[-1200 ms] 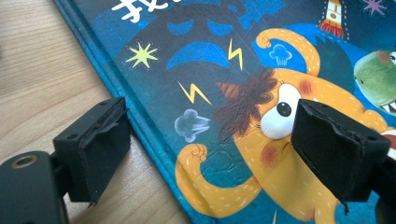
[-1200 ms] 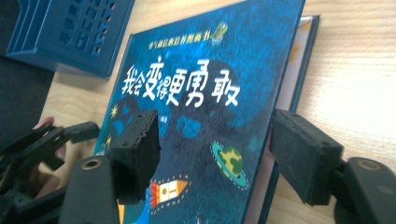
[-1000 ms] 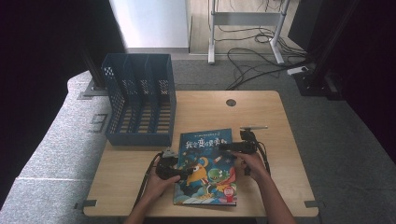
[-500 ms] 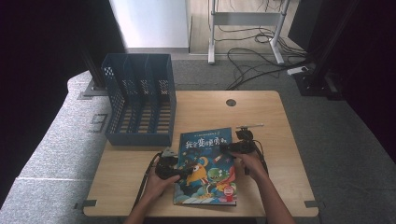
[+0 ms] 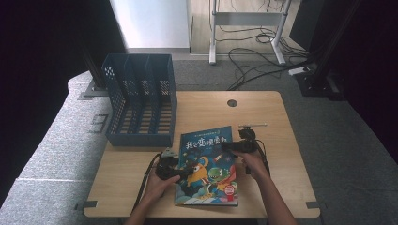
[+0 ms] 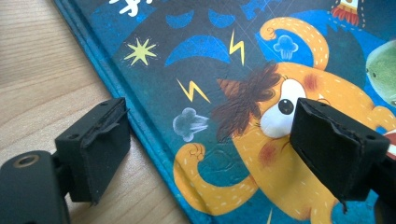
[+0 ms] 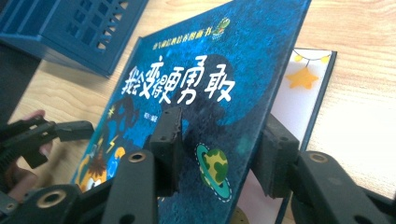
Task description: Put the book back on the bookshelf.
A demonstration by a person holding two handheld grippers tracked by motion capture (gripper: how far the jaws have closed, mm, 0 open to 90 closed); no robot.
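- The book (image 5: 208,165) lies near the front of the table (image 5: 267,112), between both hands; its cover is dark blue with a yellow-orange cartoon creature, lightning bolts and a ringed planet.
- White Chinese characters run across the cover's top, with a small line of yellow print above them, too small to read.
- The left gripper (image 6: 210,154) is spread wide, one jaw over the bare wood beside the book's left edge, the other over the creature's face.
- The right gripper (image 7: 219,149) straddles the lifted right edge of the cover; its jaws stand apart, and a white page with a yellow star shows beneath.
- A blue rack (image 5: 141,101) stands at the far left corner, just beyond the book.
- The far right of the table is bare wood.
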